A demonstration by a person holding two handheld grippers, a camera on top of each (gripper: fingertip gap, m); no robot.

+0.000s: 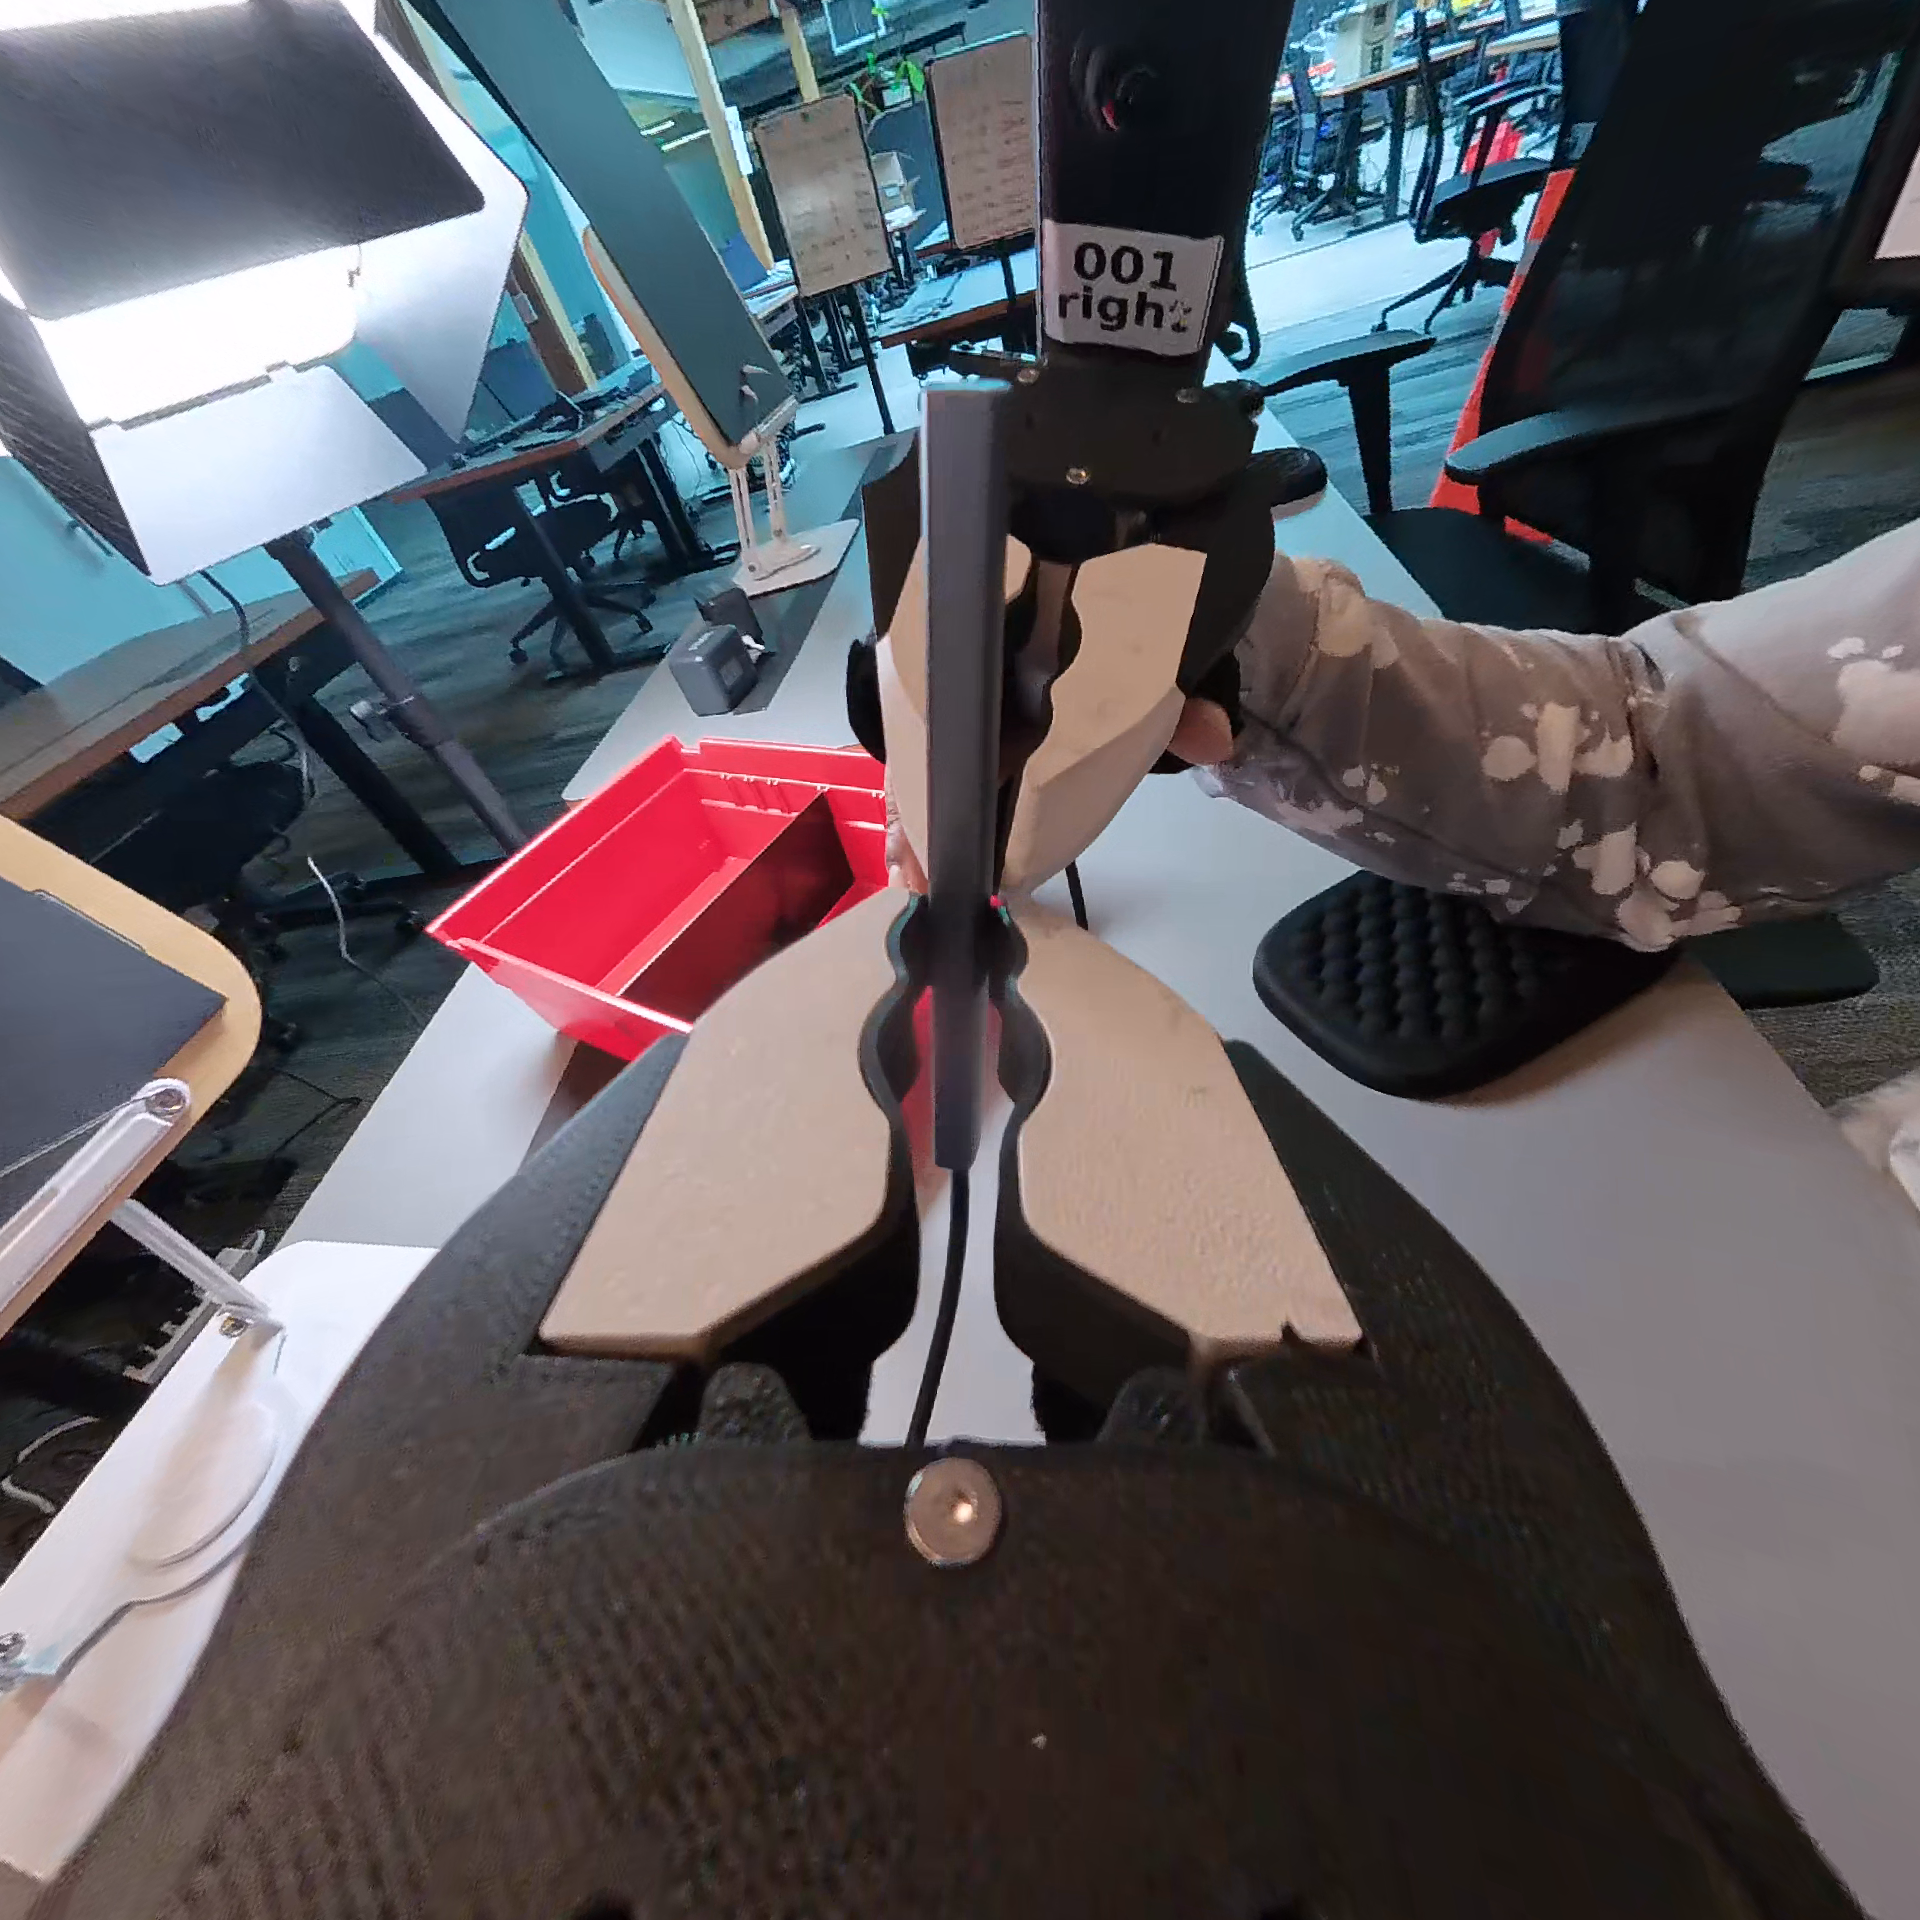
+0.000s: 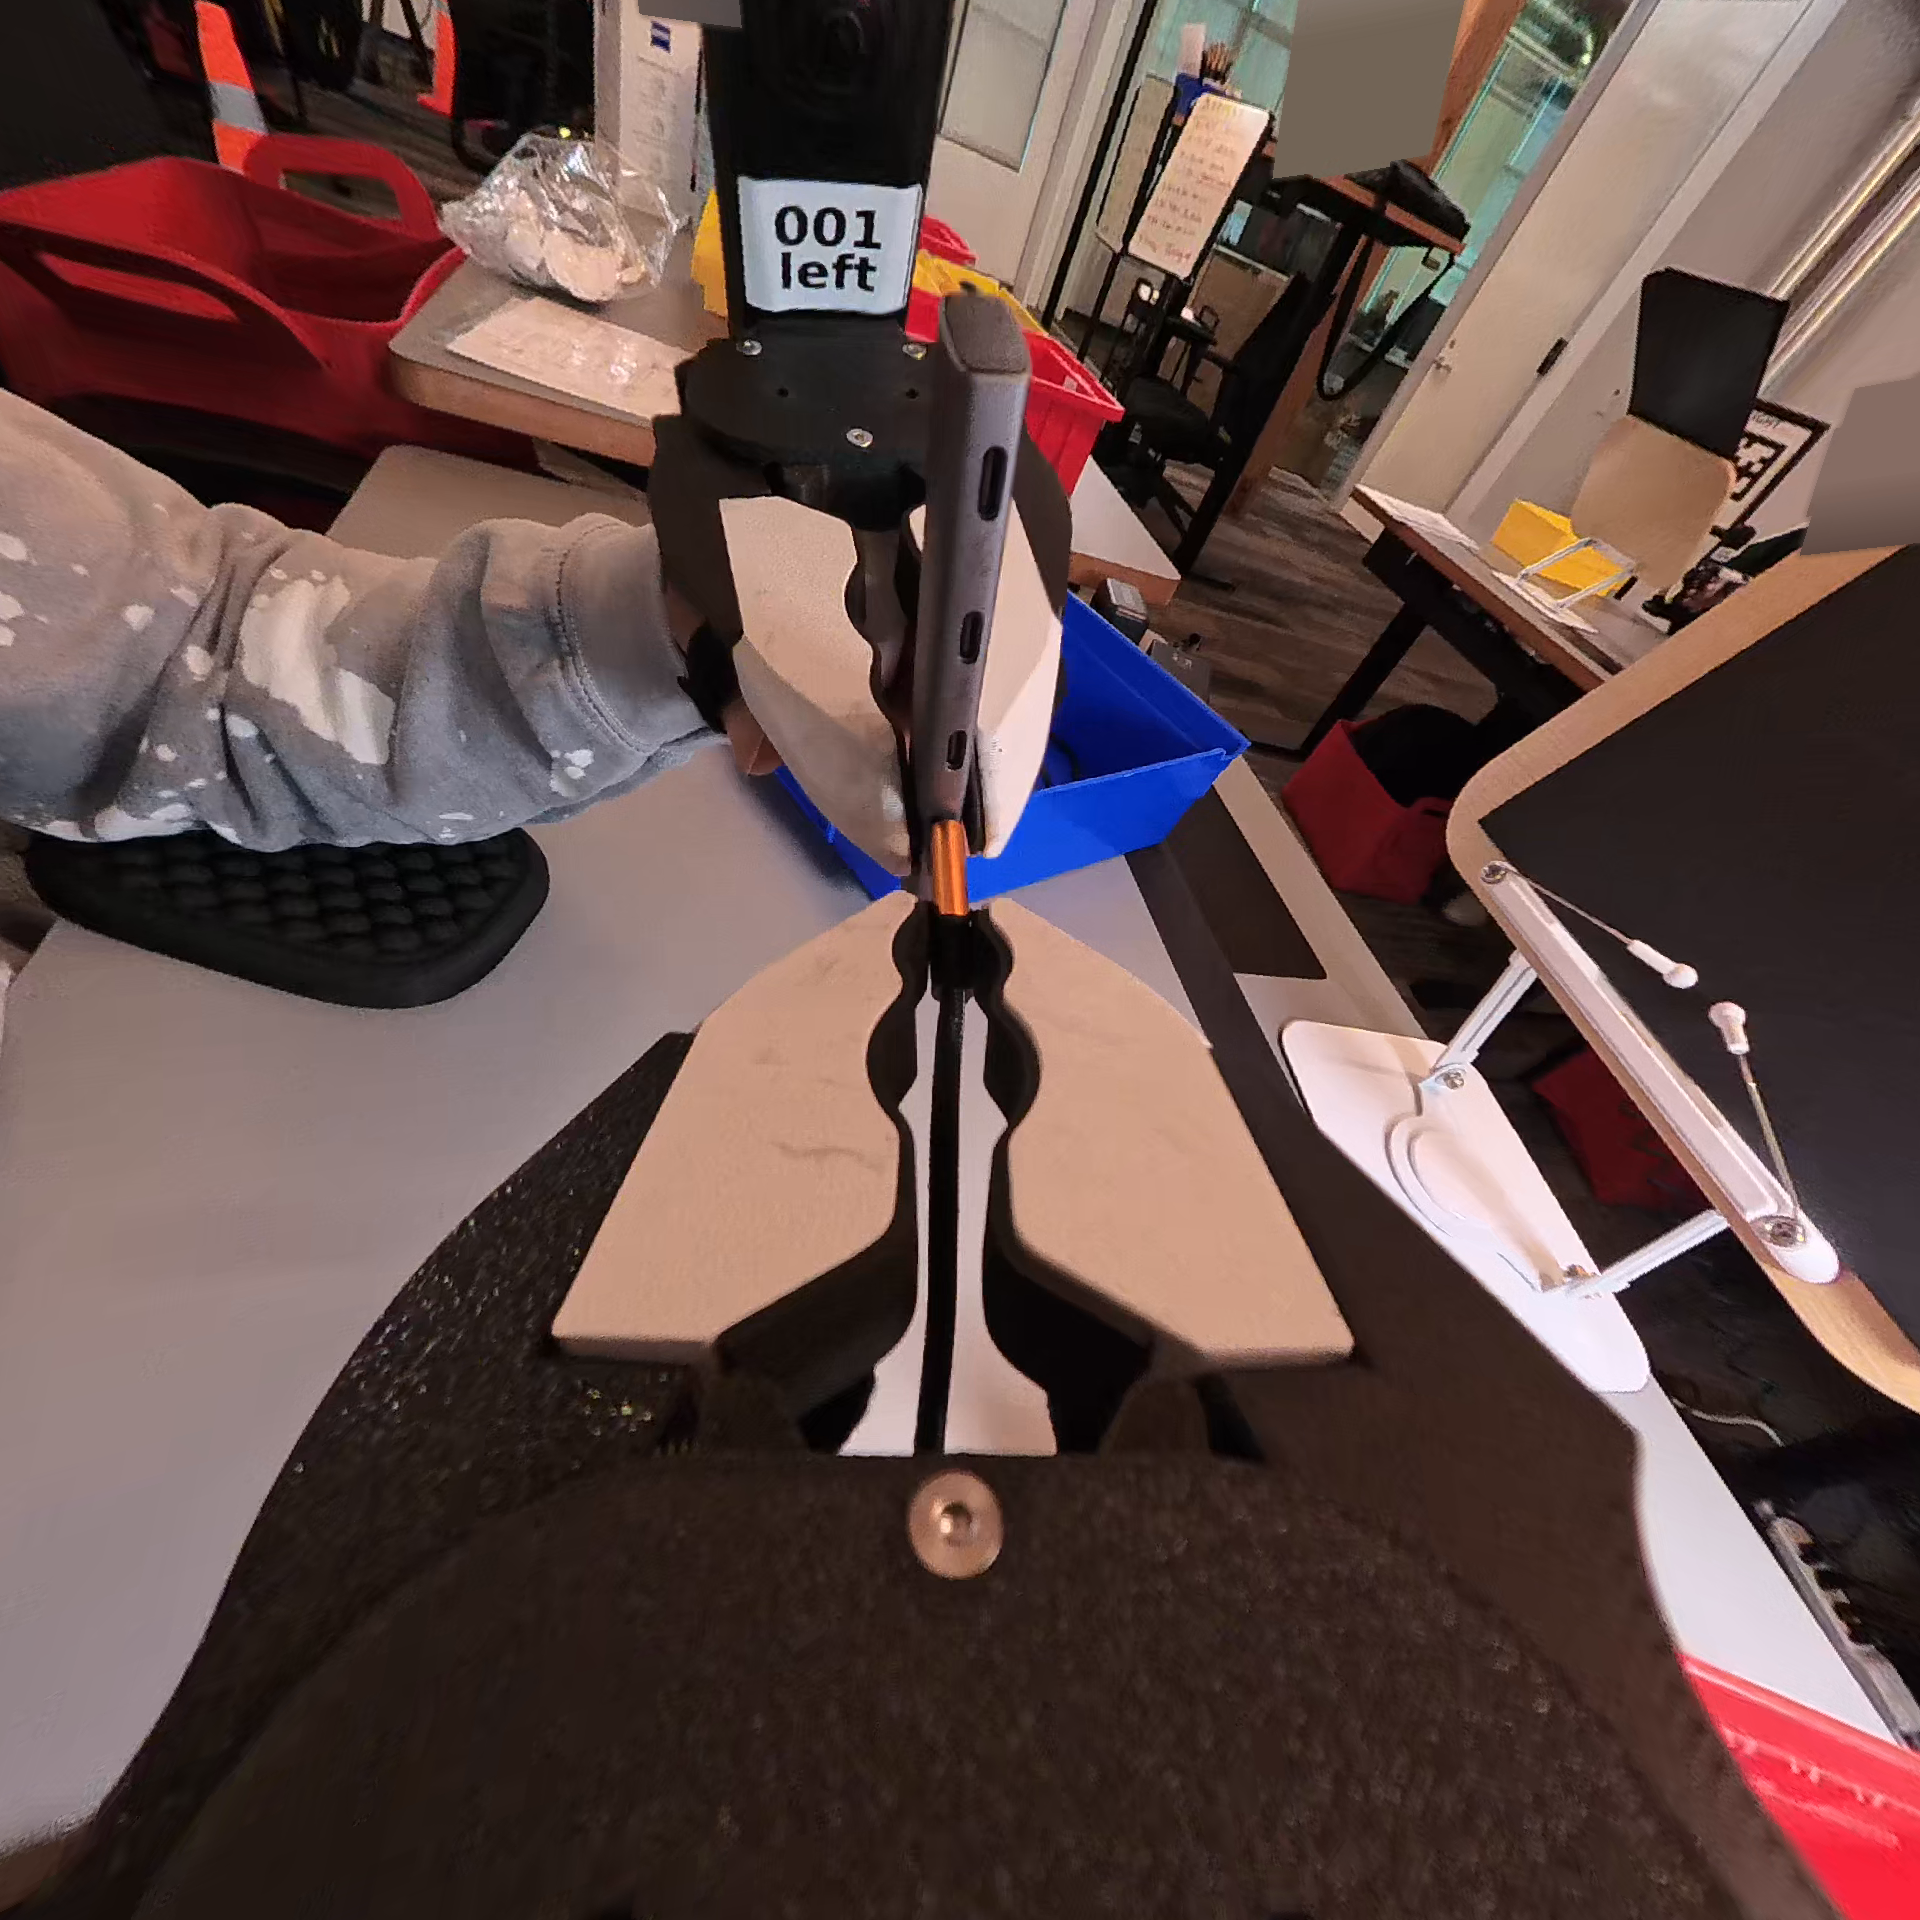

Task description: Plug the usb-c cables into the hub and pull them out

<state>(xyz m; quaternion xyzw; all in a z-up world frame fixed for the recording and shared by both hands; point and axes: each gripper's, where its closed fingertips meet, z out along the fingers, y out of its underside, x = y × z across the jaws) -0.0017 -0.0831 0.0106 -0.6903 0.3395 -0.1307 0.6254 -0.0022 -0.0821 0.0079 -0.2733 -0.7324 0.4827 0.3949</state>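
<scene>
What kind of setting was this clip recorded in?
Most likely an open-plan office or lab workspace: rows of desks with rolling office chairs, whiteboards on stands, and parts bins, a red bin and a blue bin, on the grey table.

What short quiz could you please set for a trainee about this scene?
1. True or false: the left gripper is shut on the hub.
2. The plug on the cable held by the right gripper is: A orange, B green, C white.
3. In the right wrist view, what colour is the bin behind the hub?
Key: 1 true; 2 A; 3 blue.
</scene>
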